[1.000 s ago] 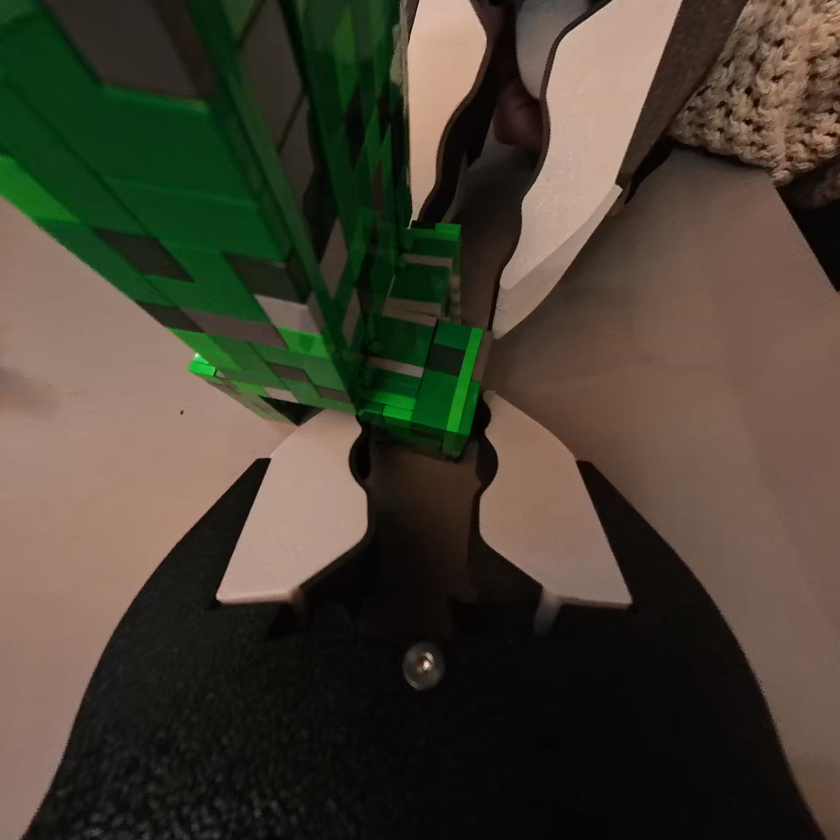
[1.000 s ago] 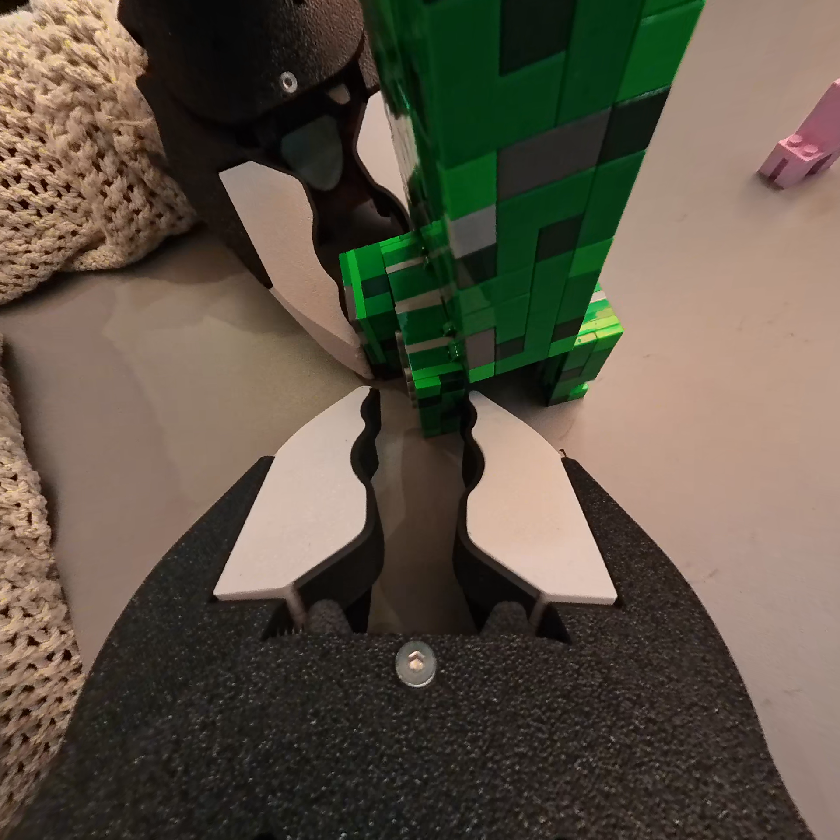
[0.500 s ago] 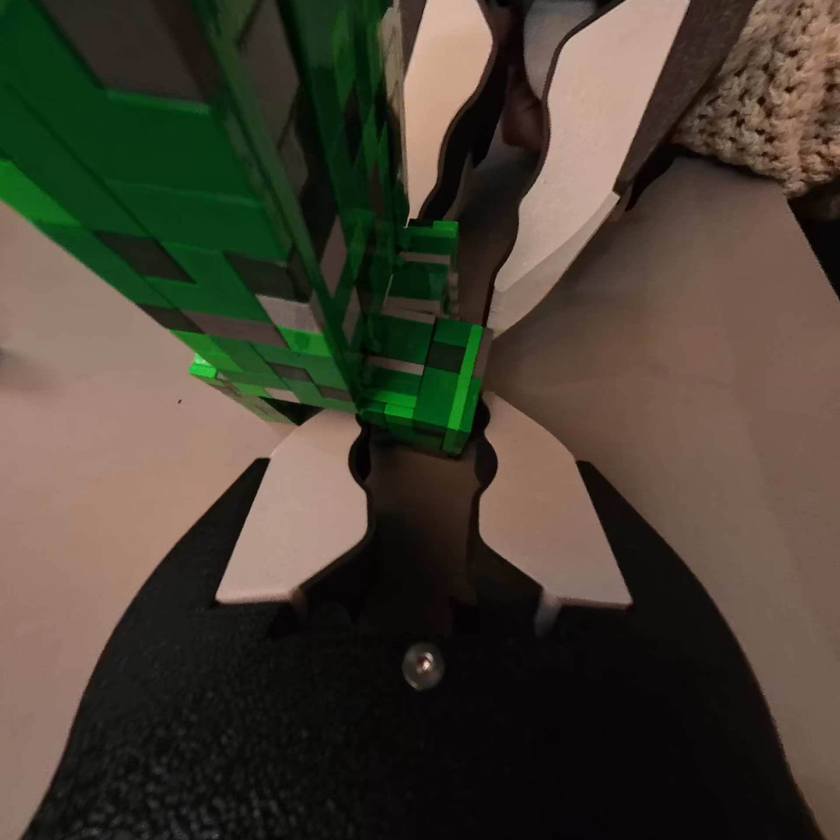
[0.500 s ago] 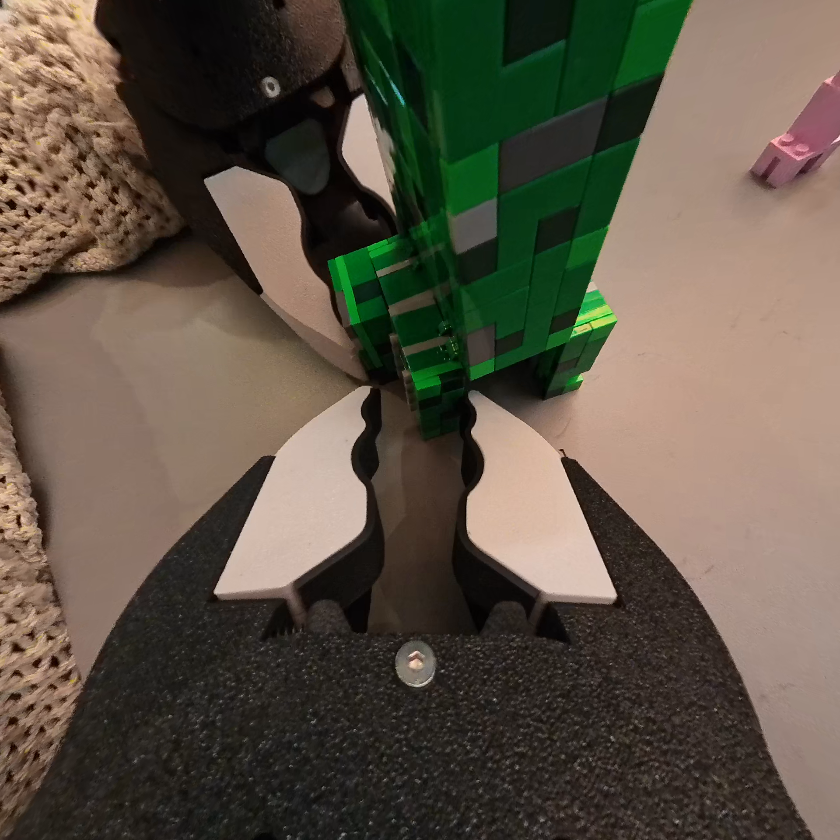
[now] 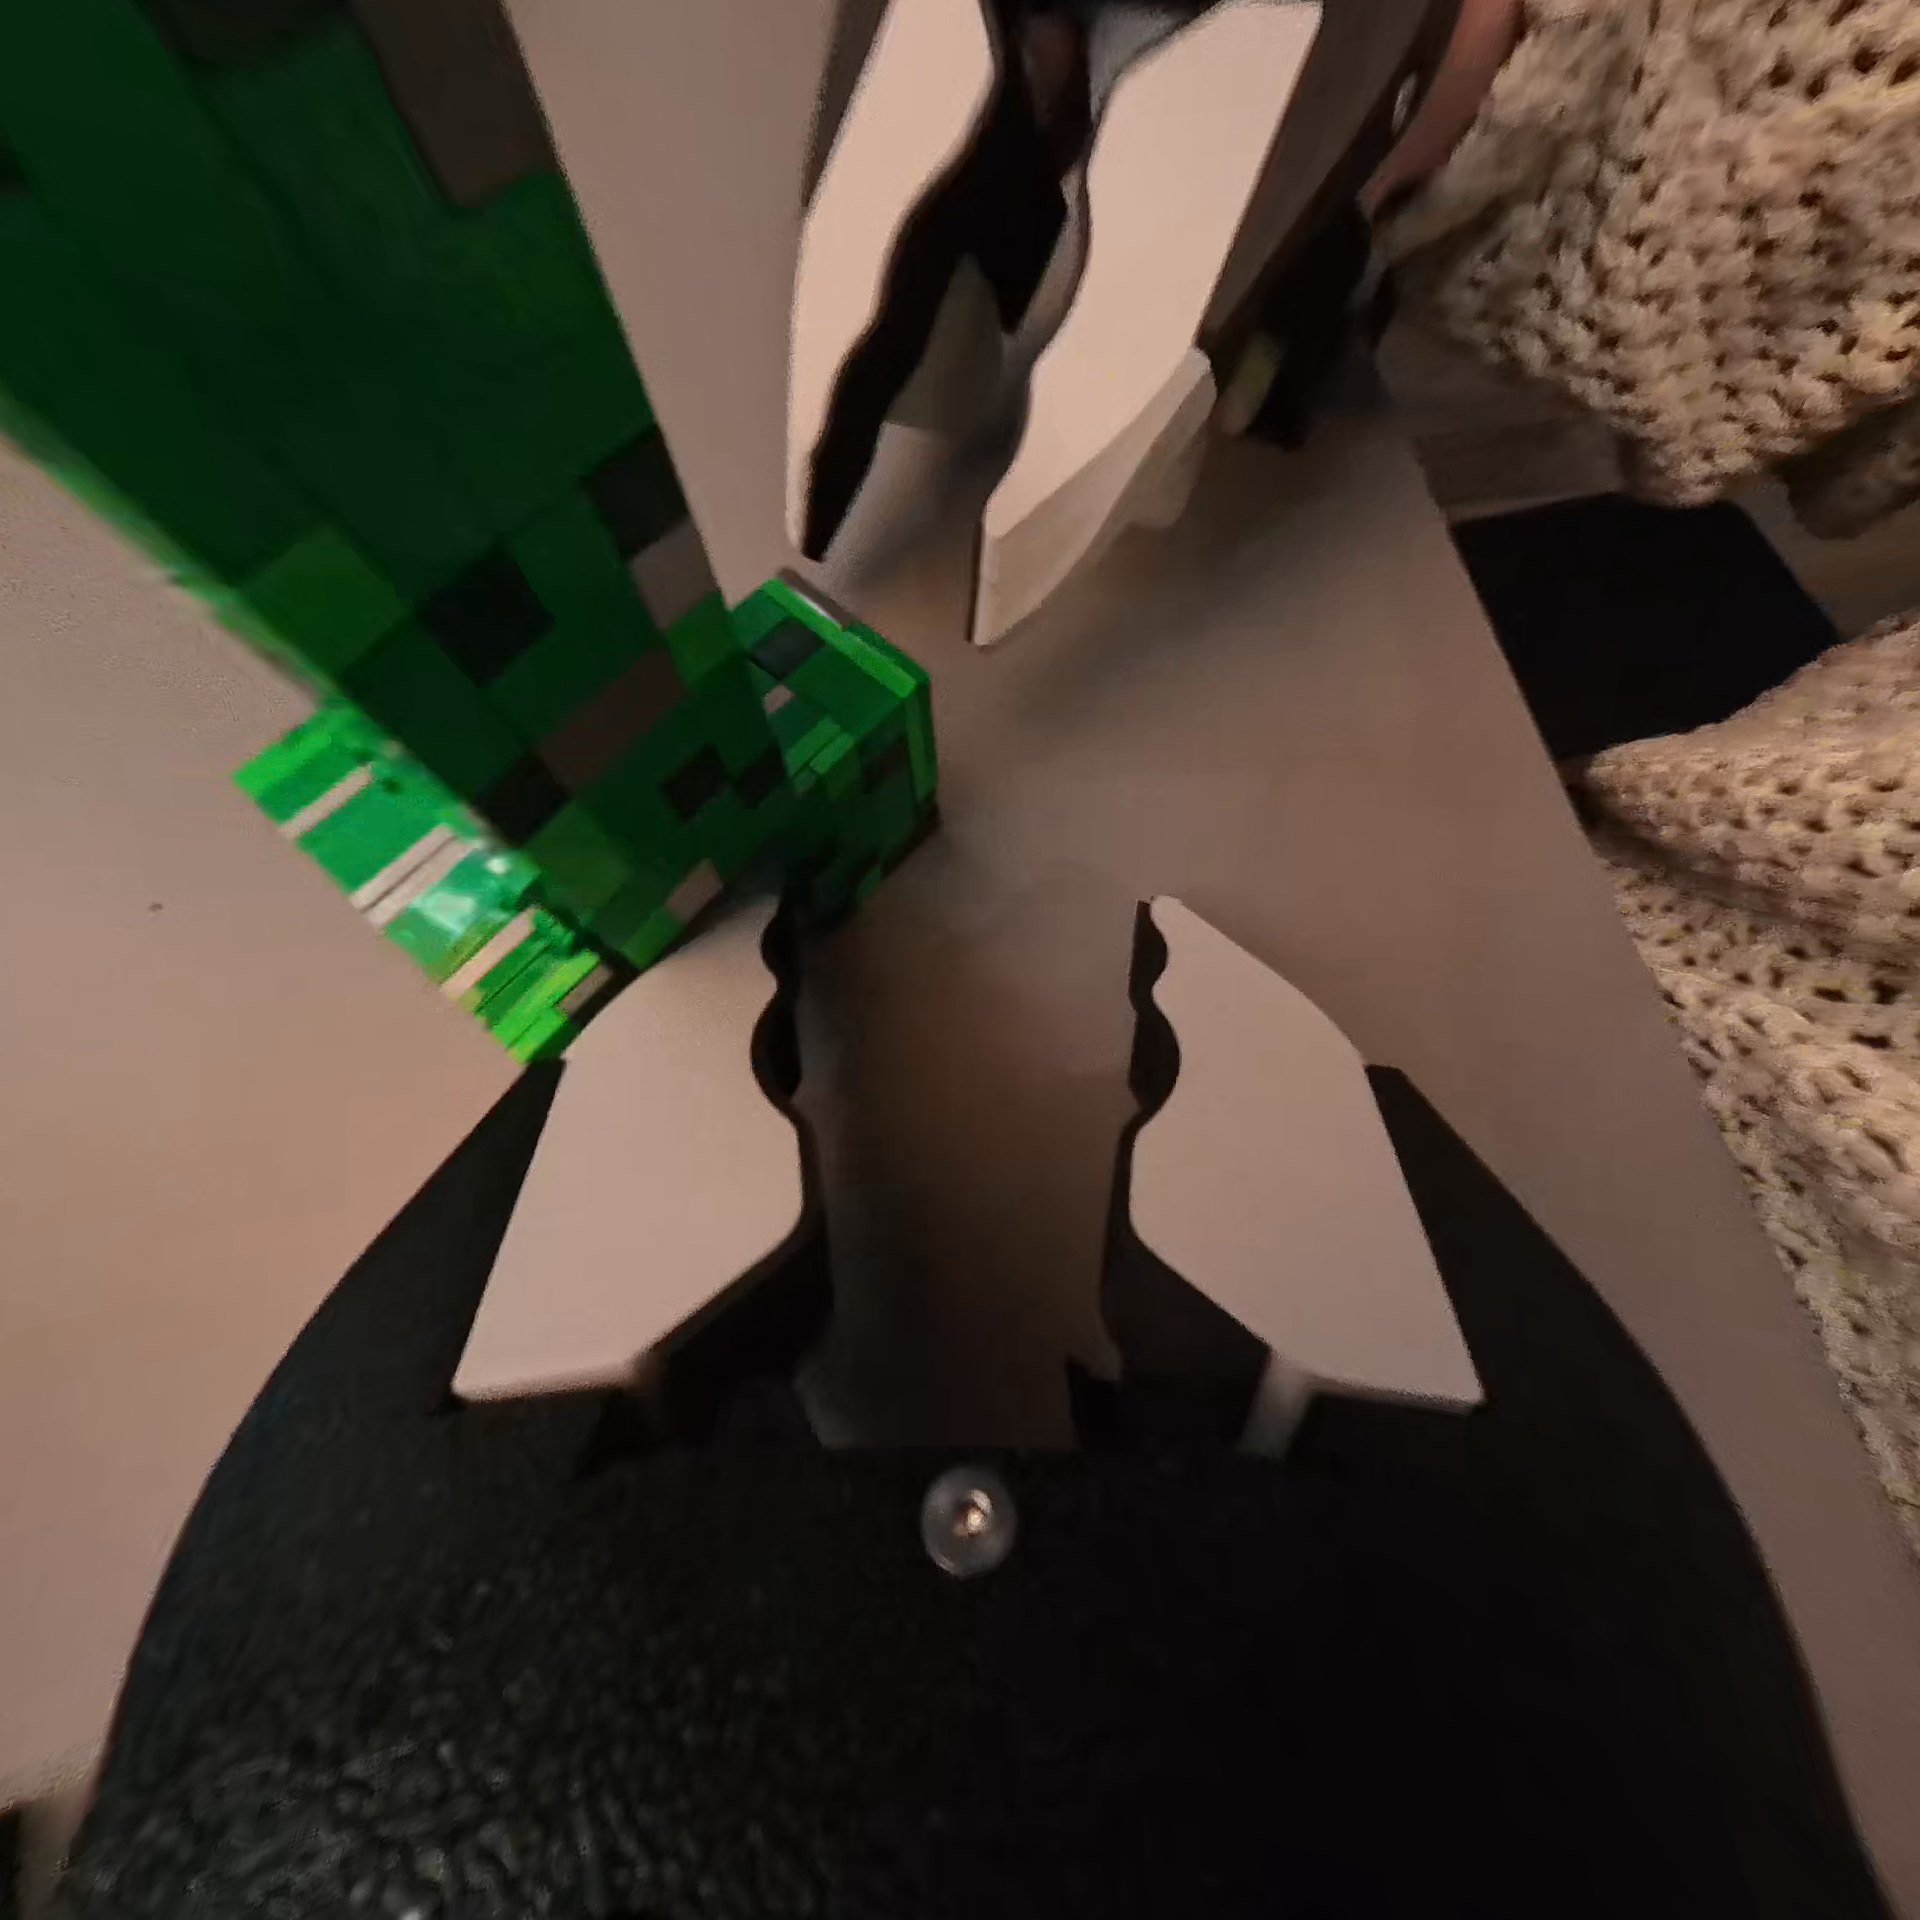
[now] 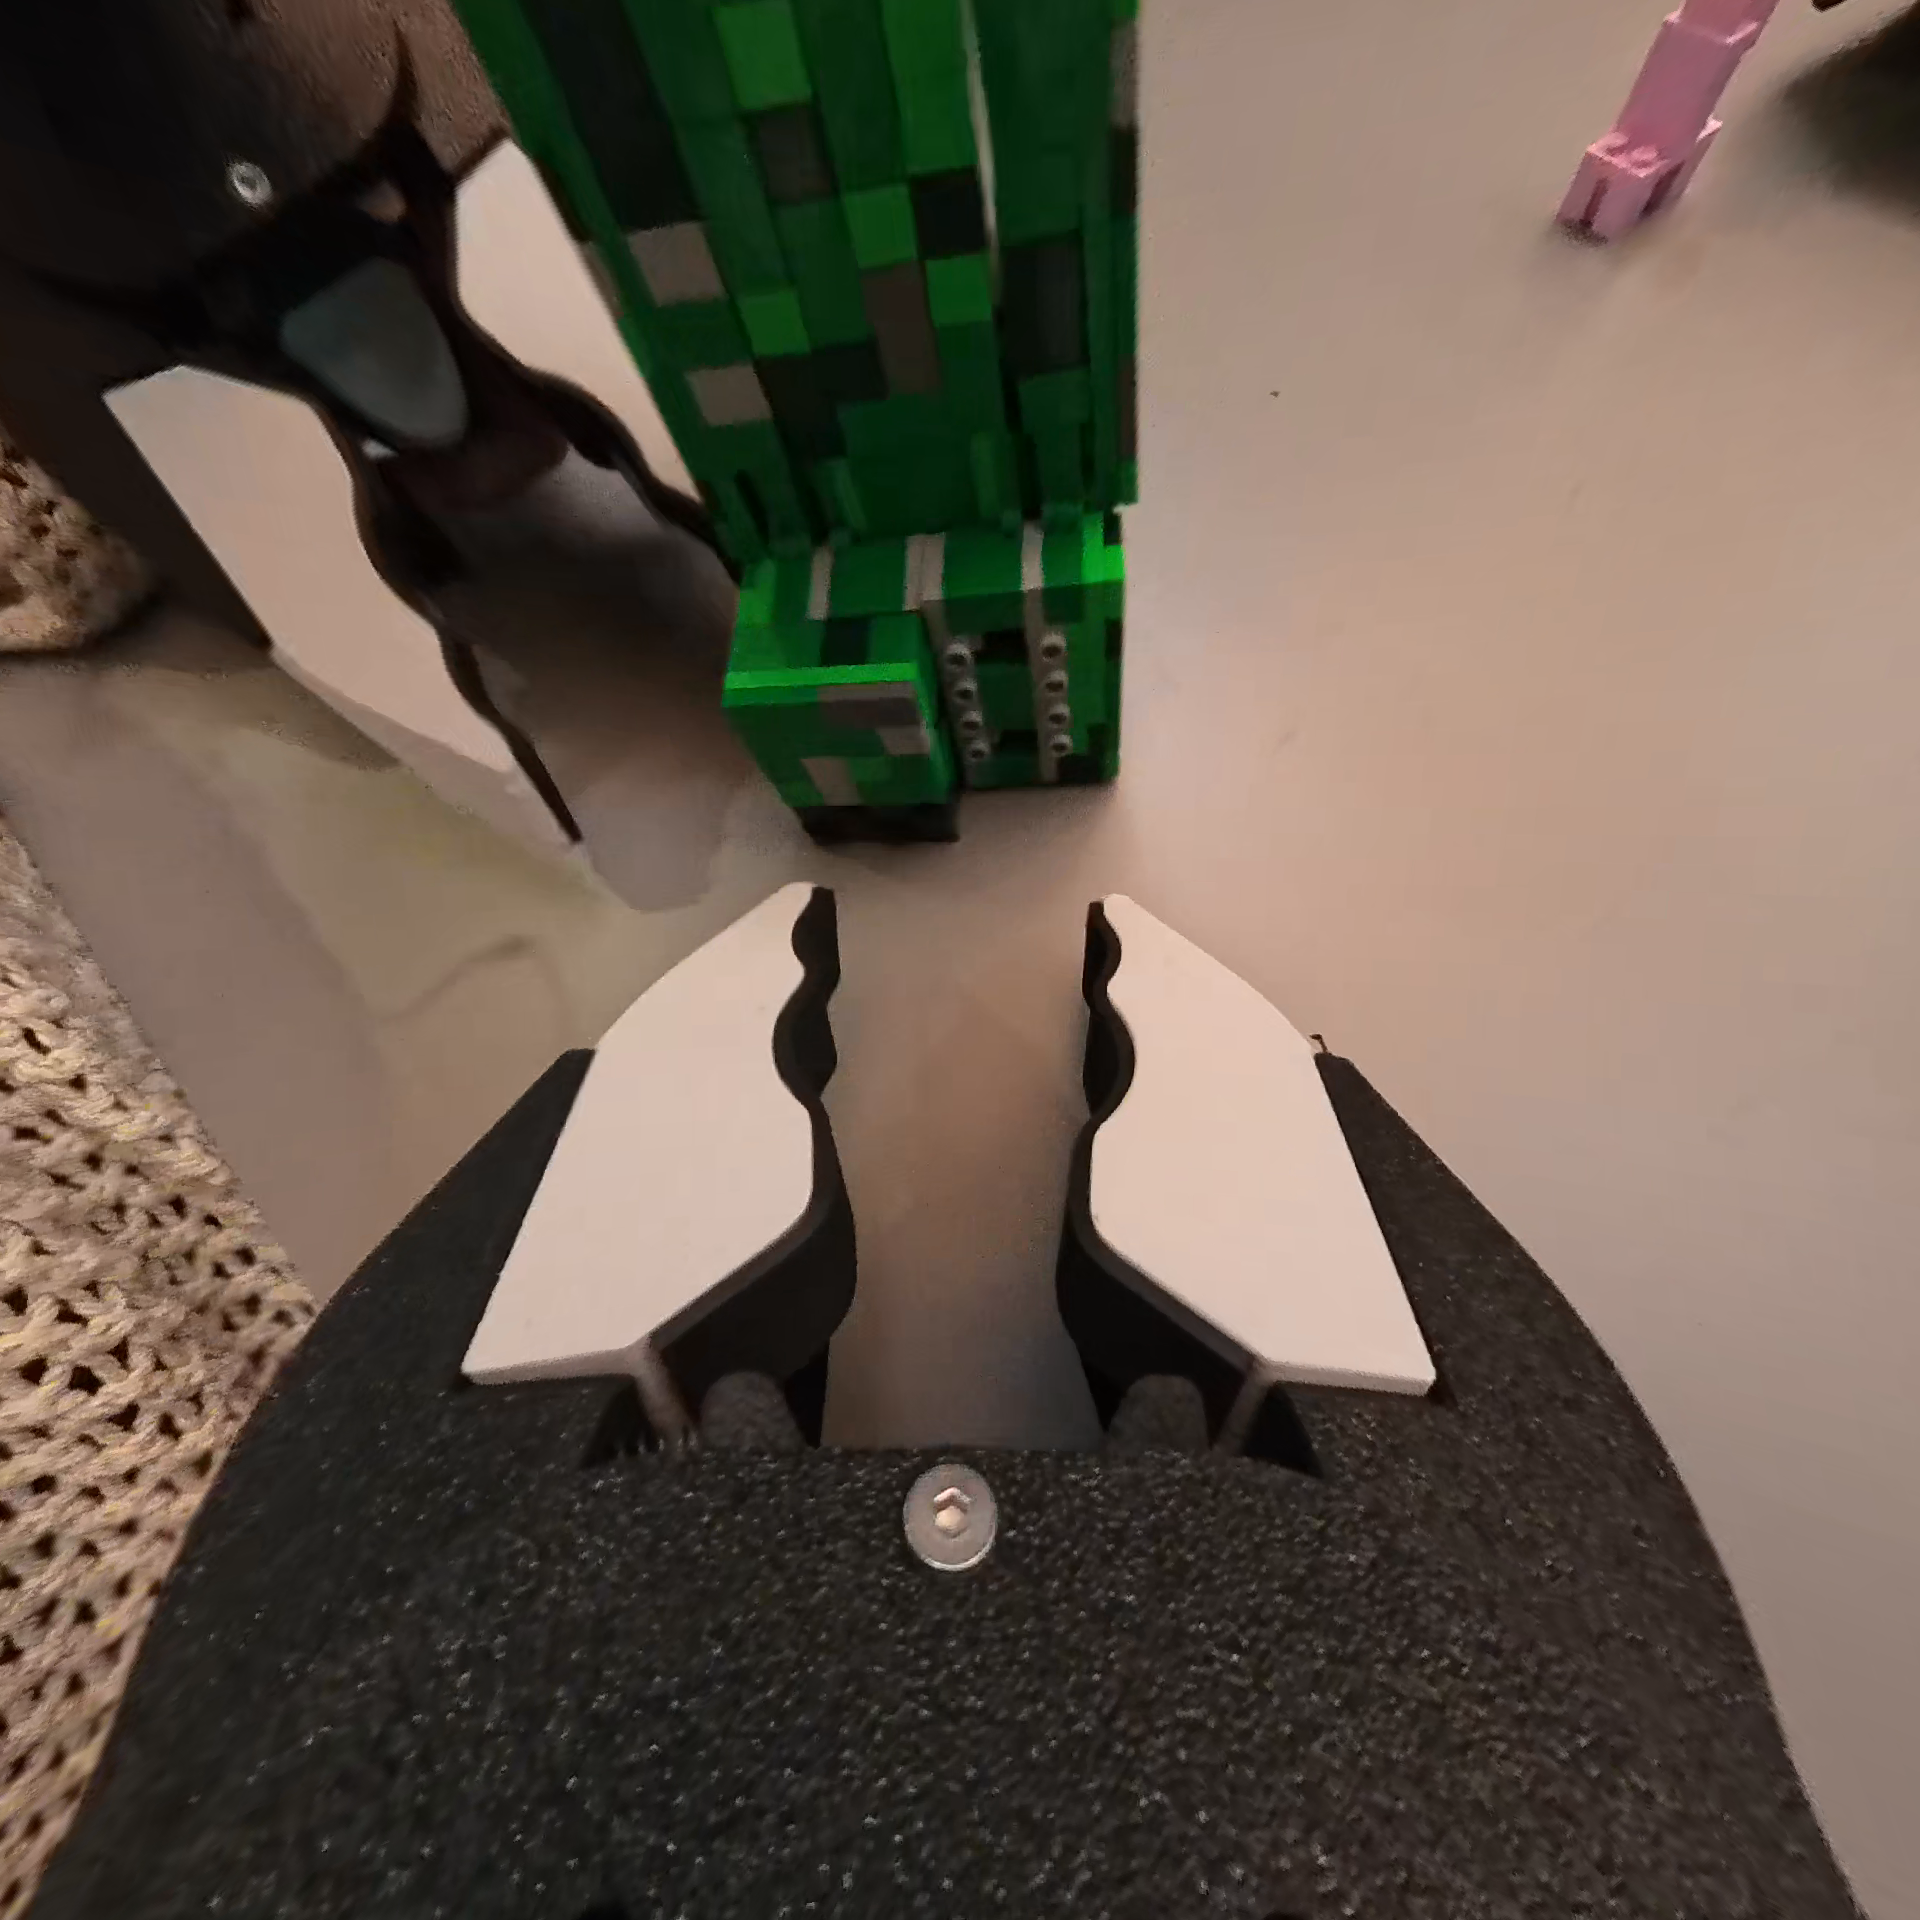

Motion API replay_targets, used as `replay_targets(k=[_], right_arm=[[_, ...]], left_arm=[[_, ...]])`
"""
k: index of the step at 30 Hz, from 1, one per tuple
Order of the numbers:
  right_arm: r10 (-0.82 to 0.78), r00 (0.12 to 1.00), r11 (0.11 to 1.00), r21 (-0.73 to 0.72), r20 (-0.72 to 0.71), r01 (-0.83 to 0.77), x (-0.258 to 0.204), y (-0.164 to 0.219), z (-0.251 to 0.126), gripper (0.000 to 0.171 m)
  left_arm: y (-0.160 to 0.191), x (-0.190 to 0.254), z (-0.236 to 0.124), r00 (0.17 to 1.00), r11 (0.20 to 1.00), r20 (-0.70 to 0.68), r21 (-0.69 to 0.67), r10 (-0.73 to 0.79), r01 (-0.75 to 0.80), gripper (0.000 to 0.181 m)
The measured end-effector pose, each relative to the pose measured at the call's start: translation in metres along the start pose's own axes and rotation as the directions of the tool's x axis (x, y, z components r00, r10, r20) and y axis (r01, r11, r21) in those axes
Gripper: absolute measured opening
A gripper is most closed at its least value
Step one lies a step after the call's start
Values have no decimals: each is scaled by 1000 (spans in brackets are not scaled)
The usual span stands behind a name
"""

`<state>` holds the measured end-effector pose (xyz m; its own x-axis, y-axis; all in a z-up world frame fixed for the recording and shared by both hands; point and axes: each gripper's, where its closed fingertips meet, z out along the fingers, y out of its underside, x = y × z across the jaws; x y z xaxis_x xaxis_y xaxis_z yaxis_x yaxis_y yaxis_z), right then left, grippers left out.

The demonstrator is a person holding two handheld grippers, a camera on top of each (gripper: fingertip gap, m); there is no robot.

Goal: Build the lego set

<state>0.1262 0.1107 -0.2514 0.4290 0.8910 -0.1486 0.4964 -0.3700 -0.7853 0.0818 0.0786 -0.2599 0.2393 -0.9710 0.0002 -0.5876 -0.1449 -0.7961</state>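
- The green lego figure (image 6: 894, 343) stands upright on the pale table (image 6: 1507, 727), in the middle of the right wrist view and far from the camera. It is a tall tower of green, grey and dark blocks with blocky feet (image 6: 914, 686) at the bottom.
- At the far left of that view lies a cream knitted cloth (image 6: 94, 1195), on the edge of the table.
- Next comes the left gripper (image 6: 623, 852), just left of the feet. Its tongs are apart and hold nothing. It seems to wait close by so it can steady the figure.
- In the left wrist view the figure (image 5: 343, 540) leans across the left side, blurred.
- The right gripper (image 6: 956, 904) sits near the camera, just in front of the feet. Its tongs are apart too, with only bare table between them.
- Far to the right sits a small pink lego piece (image 6: 1652, 156), well apart from the figure. It may be the next part to add, but that is only a guess.
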Motion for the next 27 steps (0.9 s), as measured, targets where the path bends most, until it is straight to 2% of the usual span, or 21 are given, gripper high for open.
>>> replay_targets(k=[1,9,14,18,21,24,27], right_arm=[[0,1000,1000,4,-7,0,-3,1,0,45],[-78,991,994,-88,-109,68,-18,6,20,35],[-85,984,992,-106,-155,69,-19,4,26,32],[-53,979,998,-42,-196,45,-18,-5,25,33],[-63,979,997,-46,-192,56,-28,-8,31,38],[-105,980,994,-46,-172,98,-46,-13,41,37],[-154,977,988,-38,-149,150,-61,-24,60,37]], left_arm=[[-3,-1,-7,1000,999,19,34,7,-7,59],[-7,-11,-55,978,963,203,270,-46,-10,49],[4,-4,-77,968,961,247,276,-54,-17,54],[11,-6,-106,948,950,310,311,-72,-30,52],[20,5,-128,955,969,274,244,-115,46,59],[28,1,-161,915,971,382,237,-129,38,61],[56,-15,-189,846,949,459,276,-270,154,60]])
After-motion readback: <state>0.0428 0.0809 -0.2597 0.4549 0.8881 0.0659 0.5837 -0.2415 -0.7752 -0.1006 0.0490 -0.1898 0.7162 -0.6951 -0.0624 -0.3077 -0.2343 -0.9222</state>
